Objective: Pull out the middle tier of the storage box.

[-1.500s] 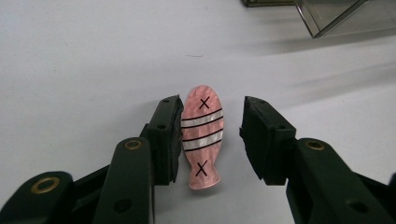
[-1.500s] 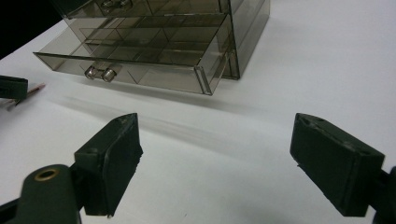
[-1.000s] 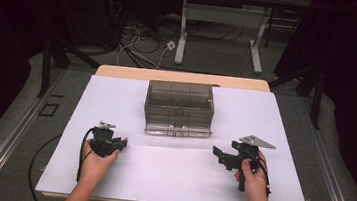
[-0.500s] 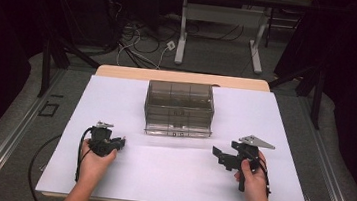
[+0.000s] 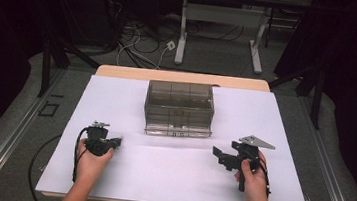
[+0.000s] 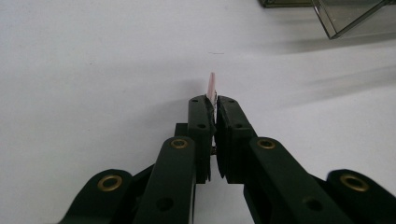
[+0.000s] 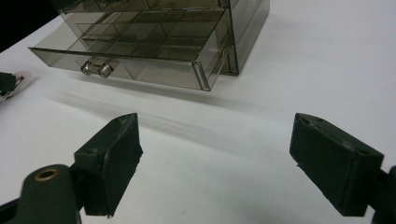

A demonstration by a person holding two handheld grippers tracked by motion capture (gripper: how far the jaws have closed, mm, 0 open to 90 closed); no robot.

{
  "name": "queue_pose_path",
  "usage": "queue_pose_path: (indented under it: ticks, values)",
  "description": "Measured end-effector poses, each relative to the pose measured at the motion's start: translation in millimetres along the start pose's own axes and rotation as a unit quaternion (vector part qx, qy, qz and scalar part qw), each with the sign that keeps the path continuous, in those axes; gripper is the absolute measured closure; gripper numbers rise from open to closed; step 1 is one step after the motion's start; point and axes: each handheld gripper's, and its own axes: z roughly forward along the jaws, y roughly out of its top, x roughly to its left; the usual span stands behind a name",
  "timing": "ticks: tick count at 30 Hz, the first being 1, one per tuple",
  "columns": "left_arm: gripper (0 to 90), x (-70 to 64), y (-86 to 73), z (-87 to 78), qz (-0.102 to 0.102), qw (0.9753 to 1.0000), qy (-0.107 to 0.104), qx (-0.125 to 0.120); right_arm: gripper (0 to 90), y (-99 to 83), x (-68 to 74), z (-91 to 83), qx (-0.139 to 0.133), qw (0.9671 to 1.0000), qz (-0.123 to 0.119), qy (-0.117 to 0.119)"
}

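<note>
Left tool (image 6: 214, 105) clamped on thin pink card (image 6: 211, 86); right tool (image 7: 215, 163) apart.

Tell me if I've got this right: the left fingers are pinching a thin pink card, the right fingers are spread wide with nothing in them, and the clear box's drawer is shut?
Not quite: the drawer of the clear box is pulled partly open, as the right gripper view shows. The rest holds: the left gripper pinches the thin pink card, and the right gripper is spread wide with nothing in it.

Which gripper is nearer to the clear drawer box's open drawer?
Right, narrowly. The right gripper sits open just off the front right corner of the drawer. The left gripper, shut on a thin pink piece, lies farther off to its front left.
</note>
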Motion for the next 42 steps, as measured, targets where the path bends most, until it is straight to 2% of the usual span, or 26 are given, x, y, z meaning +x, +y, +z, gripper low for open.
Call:
queue_pose_path:
  ticks: [3, 7, 14, 25, 29, 30, 31, 42]
  values:
    - [85.6, -0.5, 0.4, -0.2, 0.002, 1.0000, 0.002, 0.002, 15.6, -0.1, -0.1, 0.0, 0.001, 1.0000, 0.001, 0.000]
    - [85.7, -1.2, 0.6, -0.1, -0.005, 1.0000, 0.004, 0.002, 15.7, -0.4, 0.3, 0.4, 0.001, 1.0000, 0.007, 0.000]
    - [85.8, 1.2, 1.0, -1.6, -0.015, 0.9998, -0.004, 0.009, 15.7, -0.3, -1.1, 0.2, 0.000, 1.0000, 0.002, -0.001]
    - [85.8, 2.0, 0.7, -5.4, -0.019, 0.9998, -0.002, -0.003, 15.7, -0.5, -1.2, 0.0, -0.001, 1.0000, 0.001, -0.001]
    - [85.8, 2.0, 0.3, -6.8, -0.019, 0.9997, -0.001, -0.016, 15.7, -0.6, -1.2, 0.0, -0.001, 1.0000, 0.001, -0.001]
    - [85.8, 2.6, 0.5, -8.3, -0.016, 0.9998, -0.004, -0.013, 15.7, -0.5, -1.3, 0.0, -0.001, 1.0000, 0.001, -0.001]
    - [85.8, 2.2, 0.1, -8.0, -0.017, 0.9996, 0.000, -0.023, 15.7, -0.5, -1.4, 0.0, -0.001, 1.0000, 0.001, -0.001]
    - [85.8, 1.2, -0.7, -16.7, -0.006, 0.9980, 0.002, -0.063, 15.7, -0.7, -1.3, -0.1, 0.000, 1.0000, 0.006, -0.001]
